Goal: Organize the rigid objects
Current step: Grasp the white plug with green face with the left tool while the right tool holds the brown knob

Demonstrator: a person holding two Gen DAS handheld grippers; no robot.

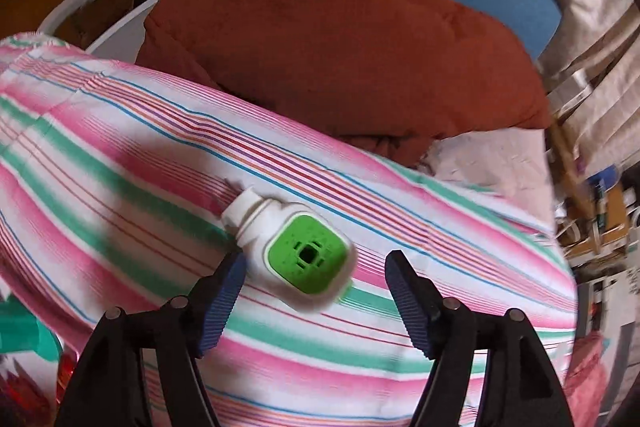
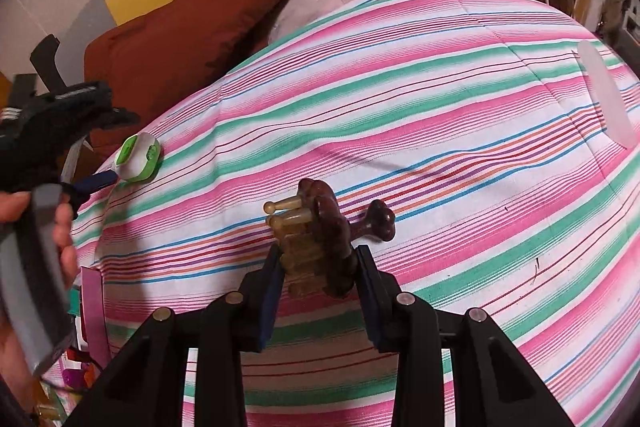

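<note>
White-green plug-in device [image 1: 298, 255] on striped sheet; brown massager [image 2: 320, 239] w/ amber prongs.

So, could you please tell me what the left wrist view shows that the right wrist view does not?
Only the left wrist view shows the open left claw head-on, its fingers either side of the white and green plastic device lying on the striped bedcover.

Only the right wrist view shows the right claw shut on a dark wooden massager with pale pegs, and a translucent white object lying further along the cover.

Both show the device, the bedcover and the rust-brown pillow.
</note>
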